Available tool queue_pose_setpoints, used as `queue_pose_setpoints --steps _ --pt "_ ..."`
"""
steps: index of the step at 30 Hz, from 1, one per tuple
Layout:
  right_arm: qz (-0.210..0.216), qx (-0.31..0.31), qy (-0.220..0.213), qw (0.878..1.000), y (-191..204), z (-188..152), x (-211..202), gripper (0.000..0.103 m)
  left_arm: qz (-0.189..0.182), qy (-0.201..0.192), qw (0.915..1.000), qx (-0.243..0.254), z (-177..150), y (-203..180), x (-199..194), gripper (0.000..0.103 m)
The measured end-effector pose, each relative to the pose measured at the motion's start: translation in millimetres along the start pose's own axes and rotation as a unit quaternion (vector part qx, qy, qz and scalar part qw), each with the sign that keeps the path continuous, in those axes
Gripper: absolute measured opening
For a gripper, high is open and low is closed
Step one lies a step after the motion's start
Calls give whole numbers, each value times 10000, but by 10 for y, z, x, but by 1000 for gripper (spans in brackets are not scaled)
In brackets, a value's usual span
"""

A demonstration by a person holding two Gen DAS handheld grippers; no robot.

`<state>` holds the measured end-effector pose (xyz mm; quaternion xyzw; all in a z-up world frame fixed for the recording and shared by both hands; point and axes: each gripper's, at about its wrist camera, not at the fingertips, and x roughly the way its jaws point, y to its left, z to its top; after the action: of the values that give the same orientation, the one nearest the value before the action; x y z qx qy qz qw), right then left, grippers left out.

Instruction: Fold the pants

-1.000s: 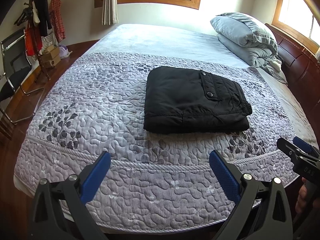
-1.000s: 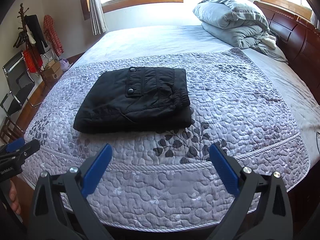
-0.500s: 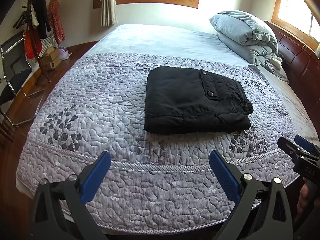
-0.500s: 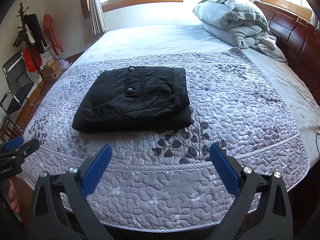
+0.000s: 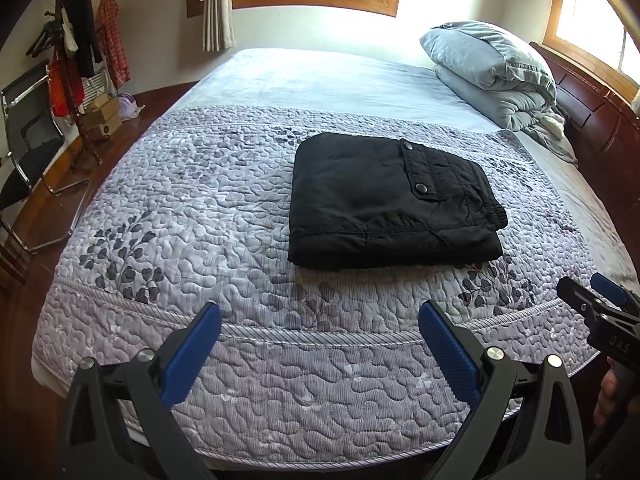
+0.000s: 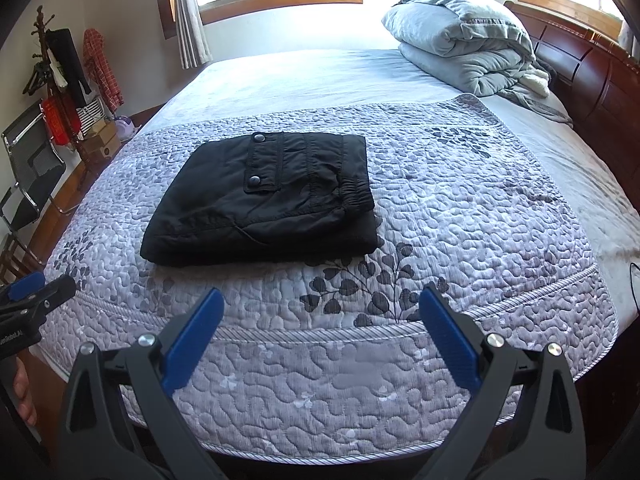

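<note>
- Pants (image 5: 390, 204): black, folded into a thick, roughly rectangular bundle that lies flat on the quilted bedspread (image 5: 248, 208), about mid-way across the bed.
- In the right wrist view the pants (image 6: 264, 204) have their long axis running left to right across the bed; the gathered elastic waistband (image 6: 354, 190) points right, toward the headboard side, and the smooth folded edge points left.
- A pocket flap with two snap buttons (image 5: 421, 188) faces up on the top layer, near the waistband end.
- The near long edge of the bundle shows stacked layers, and the bottom layer sticks out a little past the upper one at the right end.
- Left gripper (image 5: 320, 336): released, blue pads wide apart, holding nothing, above the near edge of the bed, well apart from the pants.
- Right gripper (image 6: 320, 320): likewise spread wide and empty, near the same edge, apart from the pants.
- A folded grey duvet (image 6: 460, 36) sits at the far right of the bed by the dark wooden headboard (image 6: 592, 76).
- A coat rack (image 5: 76, 60) with hanging clothes and a chair (image 5: 28, 148) stand at the left.
</note>
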<state>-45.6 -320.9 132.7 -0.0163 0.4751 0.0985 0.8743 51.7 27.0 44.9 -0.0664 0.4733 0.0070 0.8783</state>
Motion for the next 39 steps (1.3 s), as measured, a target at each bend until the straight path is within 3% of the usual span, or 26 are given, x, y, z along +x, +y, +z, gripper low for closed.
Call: queue_pose_setpoints --steps 39 --pt "53 -32 2 10000 41 -4 -20 98 -6 23 10000 16 16 21 26 99"
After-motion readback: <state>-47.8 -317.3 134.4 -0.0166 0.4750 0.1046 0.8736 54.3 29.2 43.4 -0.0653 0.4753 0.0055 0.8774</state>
